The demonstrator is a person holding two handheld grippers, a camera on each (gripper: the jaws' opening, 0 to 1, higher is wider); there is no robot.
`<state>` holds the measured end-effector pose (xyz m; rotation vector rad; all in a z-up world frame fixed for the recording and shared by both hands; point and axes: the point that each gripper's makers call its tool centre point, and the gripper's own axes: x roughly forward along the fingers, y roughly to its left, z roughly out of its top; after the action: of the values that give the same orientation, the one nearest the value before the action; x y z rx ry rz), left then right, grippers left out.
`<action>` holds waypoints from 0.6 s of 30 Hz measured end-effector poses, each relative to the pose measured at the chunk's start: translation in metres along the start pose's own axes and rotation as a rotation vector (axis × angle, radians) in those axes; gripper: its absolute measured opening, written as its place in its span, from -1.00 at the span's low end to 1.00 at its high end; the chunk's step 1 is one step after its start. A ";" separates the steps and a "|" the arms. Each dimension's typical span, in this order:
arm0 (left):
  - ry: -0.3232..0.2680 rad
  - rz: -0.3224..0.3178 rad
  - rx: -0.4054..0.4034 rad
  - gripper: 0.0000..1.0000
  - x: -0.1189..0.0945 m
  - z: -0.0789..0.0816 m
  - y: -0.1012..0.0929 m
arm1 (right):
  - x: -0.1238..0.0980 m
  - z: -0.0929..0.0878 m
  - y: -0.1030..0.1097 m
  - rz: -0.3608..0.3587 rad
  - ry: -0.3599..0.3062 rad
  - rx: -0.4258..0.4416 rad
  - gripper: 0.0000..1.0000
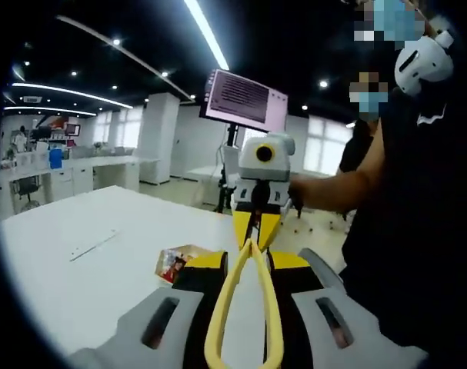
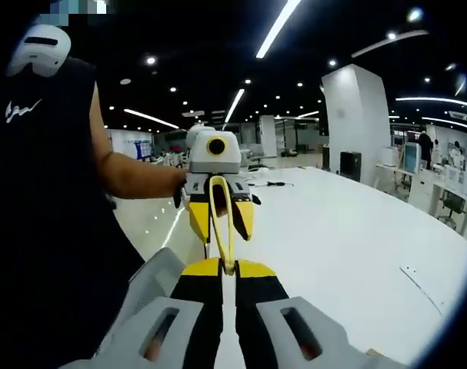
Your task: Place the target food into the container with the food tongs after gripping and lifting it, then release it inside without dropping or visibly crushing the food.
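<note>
- The left tool (image 1: pixel 245 323) and the right tool (image 2: pixel 228 307) are facing each other across the white counter (image 1: pixel 95 269), each seeing the other head-on, with the yellow food tongs (image 1: pixel 245 307) spanning the gap between them.
- In the left gripper view, the looped spring end of the tongs is lying between the left tool's jaws; the jaws are looking nearly closed around it, seemingly steadying the handle.
- In the right gripper view, the tongs (image 2: pixel 227 231) are running from between the right tool's closed jaws toward the other tool; whether the jaws are truly clamping the yellow arms is hard to tell.
- This two-ended hold probably means the tongs are being handed over or adjusted rather than used yet.
- A small colourful packet (image 1: pixel 178 263), possibly the target food, is lying flat on the counter near the left tool, to one side of the tongs, untouched.
- The packet's print is too blurred to read.
- A person's forearm (image 2: pixel 137 177) is holding the far tool.
</note>
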<state>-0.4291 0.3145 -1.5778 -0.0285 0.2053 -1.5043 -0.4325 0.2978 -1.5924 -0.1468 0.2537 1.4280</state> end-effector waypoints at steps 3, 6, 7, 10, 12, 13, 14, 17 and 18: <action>-0.004 -0.007 -0.003 -0.68 0.000 0.001 -0.001 | -0.002 0.002 0.001 0.002 -0.013 0.011 -0.95; 0.001 -0.010 -0.003 -0.68 0.000 0.000 -0.003 | -0.002 0.001 0.002 0.005 -0.007 0.007 -0.93; 0.004 -0.016 0.017 -0.68 0.000 -0.001 -0.004 | -0.002 0.000 0.003 0.009 -0.005 0.002 -0.90; -0.028 -0.024 0.029 -0.63 -0.002 0.005 -0.005 | -0.002 0.004 0.004 0.015 -0.054 0.033 -0.67; -0.031 -0.023 0.029 -0.62 -0.001 0.005 -0.007 | -0.004 0.005 0.002 0.009 -0.054 0.012 -0.60; -0.032 -0.023 0.030 -0.62 0.000 0.005 -0.008 | -0.003 0.004 0.002 0.009 -0.050 0.013 -0.58; -0.028 -0.025 0.026 -0.62 0.001 0.004 -0.009 | -0.002 0.004 0.002 0.013 -0.040 0.028 -0.57; -0.029 -0.034 0.025 -0.61 0.004 0.003 -0.012 | 0.001 0.008 0.005 0.025 -0.053 0.003 -0.51; -0.023 -0.045 0.026 -0.61 0.008 0.002 -0.015 | 0.004 0.011 0.007 0.033 -0.056 -0.002 -0.46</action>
<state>-0.4436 0.3057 -1.5745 -0.0298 0.1673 -1.5508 -0.4383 0.3055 -1.5828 -0.1043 0.2096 1.4626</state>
